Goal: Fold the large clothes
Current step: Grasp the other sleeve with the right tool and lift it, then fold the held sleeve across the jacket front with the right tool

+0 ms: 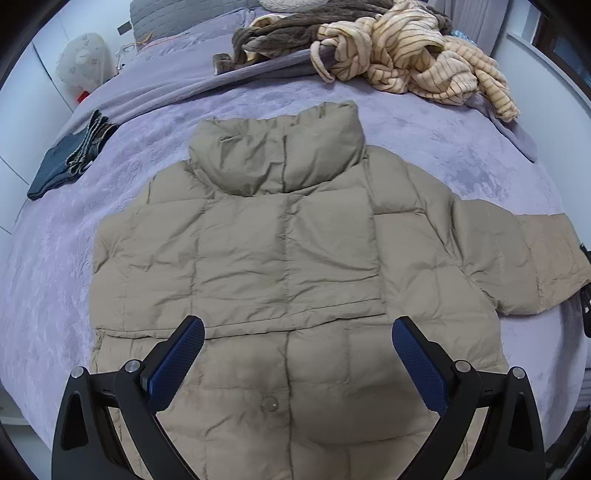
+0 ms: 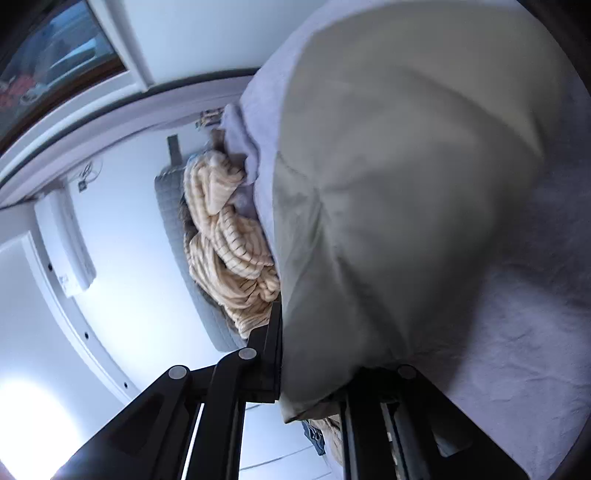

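A beige puffer jacket (image 1: pixel 288 251) lies flat on the bed, collar away from me and one sleeve (image 1: pixel 517 258) stretched out to the right. My left gripper (image 1: pixel 295 328) hovers over the jacket's lower part, open, with nothing between its blue pads (image 1: pixel 177 365). In the right wrist view my right gripper (image 2: pixel 314 354) is shut on a fold of the beige sleeve (image 2: pixel 388 184). That fabric bulges up in front of the camera and hides one finger.
The bed is covered by a purple blanket (image 1: pixel 461 140). A cream striped garment (image 1: pixel 413 59) and a brown one (image 1: pixel 280 29) are heaped at the far end. Dark folded jeans (image 1: pixel 62 162) lie at the left edge. A wall air conditioner (image 2: pixel 66 243) shows in the right wrist view.
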The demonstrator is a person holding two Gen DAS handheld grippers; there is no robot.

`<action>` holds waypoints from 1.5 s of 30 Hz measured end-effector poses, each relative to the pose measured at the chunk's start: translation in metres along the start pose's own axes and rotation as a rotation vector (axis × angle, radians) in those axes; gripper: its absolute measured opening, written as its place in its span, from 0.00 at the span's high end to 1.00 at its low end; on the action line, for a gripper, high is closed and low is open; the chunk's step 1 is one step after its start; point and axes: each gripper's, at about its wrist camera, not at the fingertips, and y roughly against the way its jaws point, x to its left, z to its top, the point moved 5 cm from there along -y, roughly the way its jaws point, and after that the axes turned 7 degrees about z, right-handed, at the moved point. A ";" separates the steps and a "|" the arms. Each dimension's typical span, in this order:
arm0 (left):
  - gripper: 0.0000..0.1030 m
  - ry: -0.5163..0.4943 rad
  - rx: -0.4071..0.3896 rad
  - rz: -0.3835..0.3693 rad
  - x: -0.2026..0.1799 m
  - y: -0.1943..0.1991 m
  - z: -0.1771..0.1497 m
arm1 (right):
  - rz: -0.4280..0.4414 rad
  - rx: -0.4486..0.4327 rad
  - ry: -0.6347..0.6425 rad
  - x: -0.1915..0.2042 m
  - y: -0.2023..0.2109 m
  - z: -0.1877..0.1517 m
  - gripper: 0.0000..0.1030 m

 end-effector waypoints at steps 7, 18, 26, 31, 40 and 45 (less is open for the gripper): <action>0.01 0.080 -0.022 0.030 0.073 -0.009 -0.003 | 0.005 0.229 0.291 0.088 -0.075 -0.090 0.91; 0.01 0.155 -0.040 0.067 0.166 -0.037 -0.012 | -0.297 0.659 0.880 0.063 -0.210 -0.347 0.91; 0.01 0.190 -0.005 0.059 0.191 -0.067 -0.029 | -0.599 0.759 0.863 -0.073 -0.250 -0.390 0.87; 0.01 0.180 0.013 0.014 0.180 -0.079 -0.033 | -0.666 0.712 0.805 -0.091 -0.249 -0.378 0.58; 0.01 0.199 -0.011 -0.075 0.171 -0.079 -0.017 | -0.628 0.580 0.735 -0.032 -0.195 -0.345 0.27; 0.02 0.232 -0.032 -0.134 0.184 -0.076 -0.010 | -0.577 0.462 0.660 -0.018 -0.195 -0.308 0.92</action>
